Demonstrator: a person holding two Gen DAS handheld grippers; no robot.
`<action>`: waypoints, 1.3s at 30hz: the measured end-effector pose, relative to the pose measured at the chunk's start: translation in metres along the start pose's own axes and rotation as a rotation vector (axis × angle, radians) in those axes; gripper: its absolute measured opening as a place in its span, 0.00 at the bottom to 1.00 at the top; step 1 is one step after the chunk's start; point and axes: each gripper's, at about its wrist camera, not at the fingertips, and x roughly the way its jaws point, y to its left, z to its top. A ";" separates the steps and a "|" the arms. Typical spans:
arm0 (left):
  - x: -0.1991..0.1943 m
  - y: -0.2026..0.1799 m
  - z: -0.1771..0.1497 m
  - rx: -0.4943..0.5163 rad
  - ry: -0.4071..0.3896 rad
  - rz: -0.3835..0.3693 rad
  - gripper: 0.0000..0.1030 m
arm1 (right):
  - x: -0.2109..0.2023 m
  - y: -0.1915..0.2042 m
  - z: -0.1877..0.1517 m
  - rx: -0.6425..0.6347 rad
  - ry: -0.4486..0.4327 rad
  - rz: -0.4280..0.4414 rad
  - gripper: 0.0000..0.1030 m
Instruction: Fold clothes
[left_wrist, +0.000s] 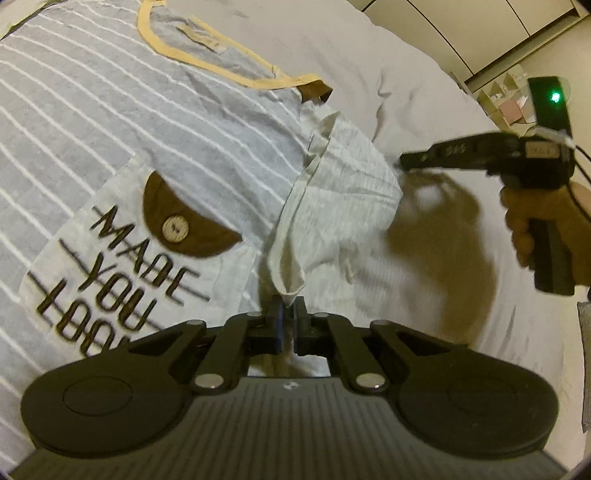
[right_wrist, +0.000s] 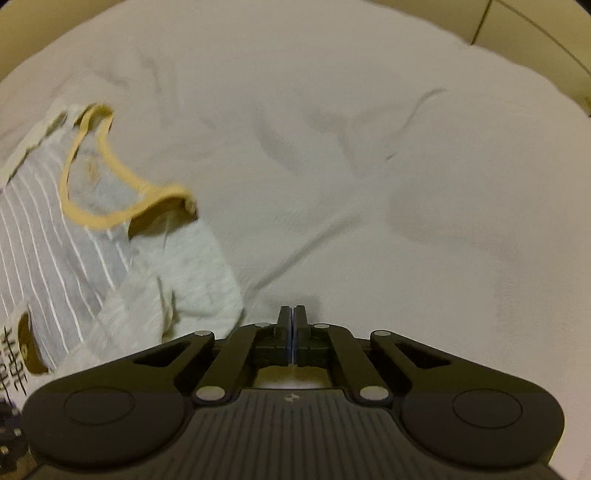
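Left gripper (left_wrist: 289, 306) low over bed, jaws clamped on hem of pale sleeve (left_wrist: 332, 206). One grey striped T-shirt (left_wrist: 110, 122) spread flat on white bedsheet (left_wrist: 424, 74), one brown pocket flap (left_wrist: 184, 218), one button (left_wrist: 175, 229). Right gripper (right_wrist: 293, 314) level above bare sheet beside shirt, jaws pressed together, empty. Hand (left_wrist: 546, 218) wrapped round right grip.

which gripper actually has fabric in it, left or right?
The left gripper: its fingers are pinched on the pale sleeve hem of the striped shirt. The right gripper is shut on nothing, over bare bedsheet.
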 end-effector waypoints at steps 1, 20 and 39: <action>-0.002 0.000 -0.002 0.003 0.003 0.000 0.02 | -0.008 0.003 0.001 -0.007 -0.037 0.038 0.10; -0.005 0.011 0.001 -0.050 -0.022 -0.013 0.00 | -0.004 0.007 0.004 0.107 -0.084 0.163 0.31; 0.001 0.011 0.001 -0.007 0.017 -0.016 0.00 | 0.004 -0.013 -0.032 0.226 0.005 0.042 0.00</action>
